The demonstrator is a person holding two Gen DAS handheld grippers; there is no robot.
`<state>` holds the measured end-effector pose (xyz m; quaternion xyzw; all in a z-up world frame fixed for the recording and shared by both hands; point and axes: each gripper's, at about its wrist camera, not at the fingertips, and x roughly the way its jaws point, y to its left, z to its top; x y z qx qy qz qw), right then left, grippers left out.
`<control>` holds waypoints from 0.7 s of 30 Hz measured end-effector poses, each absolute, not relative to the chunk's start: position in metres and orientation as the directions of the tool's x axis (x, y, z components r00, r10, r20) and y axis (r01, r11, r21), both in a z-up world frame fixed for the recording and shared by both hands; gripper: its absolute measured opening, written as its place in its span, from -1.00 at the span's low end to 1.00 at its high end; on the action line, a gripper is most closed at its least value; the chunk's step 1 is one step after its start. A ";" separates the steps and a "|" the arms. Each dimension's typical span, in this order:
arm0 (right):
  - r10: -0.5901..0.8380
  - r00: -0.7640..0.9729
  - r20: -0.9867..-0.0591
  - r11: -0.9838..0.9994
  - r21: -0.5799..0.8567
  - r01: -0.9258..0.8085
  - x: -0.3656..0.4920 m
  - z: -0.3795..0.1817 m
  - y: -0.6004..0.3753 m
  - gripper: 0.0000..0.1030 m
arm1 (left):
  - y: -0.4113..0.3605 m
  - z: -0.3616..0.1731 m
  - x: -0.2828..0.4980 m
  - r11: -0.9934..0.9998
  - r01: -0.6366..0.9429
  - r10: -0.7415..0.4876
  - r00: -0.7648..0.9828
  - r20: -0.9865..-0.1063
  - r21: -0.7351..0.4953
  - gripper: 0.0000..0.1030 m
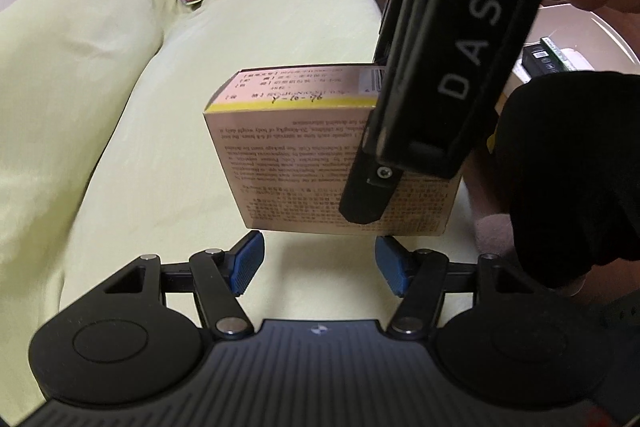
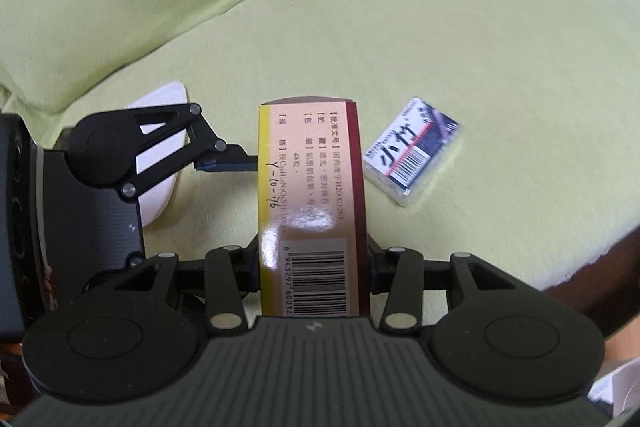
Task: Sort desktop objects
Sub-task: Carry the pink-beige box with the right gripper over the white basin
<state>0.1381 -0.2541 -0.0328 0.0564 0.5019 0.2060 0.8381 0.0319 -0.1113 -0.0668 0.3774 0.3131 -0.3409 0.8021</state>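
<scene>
A yellow-green sheet [image 2: 360, 27] carries a small wrapped packet [image 2: 412, 151].

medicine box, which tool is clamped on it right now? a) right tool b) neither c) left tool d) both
a: the right tool has its fingers pressed against both sides of the medicine box, while the left tool sits open just short of the box, its blue pads apart.

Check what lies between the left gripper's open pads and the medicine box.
Nothing but bare green sheet: in the left wrist view the left gripper sits just short of the medicine box, held by the right gripper.
</scene>
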 end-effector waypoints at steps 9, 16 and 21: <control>0.427 0.451 -0.784 0.903 0.344 -0.258 0.123 -0.028 -0.269 -0.22 | -0.133 -0.061 0.025 0.450 0.800 -0.341 0.564 -0.752 0.396 0.24; 0.433 0.475 -0.767 0.901 0.357 -0.244 0.108 -0.019 -0.287 -0.22 | -0.141 -0.049 0.006 0.418 0.807 -0.359 0.569 -0.740 0.418 0.24; 0.430 0.491 -0.758 0.903 0.360 -0.235 0.103 -0.017 -0.294 -0.22 | -0.152 -0.043 -0.001 0.383 0.814 -0.368 0.569 -0.736 0.437 0.24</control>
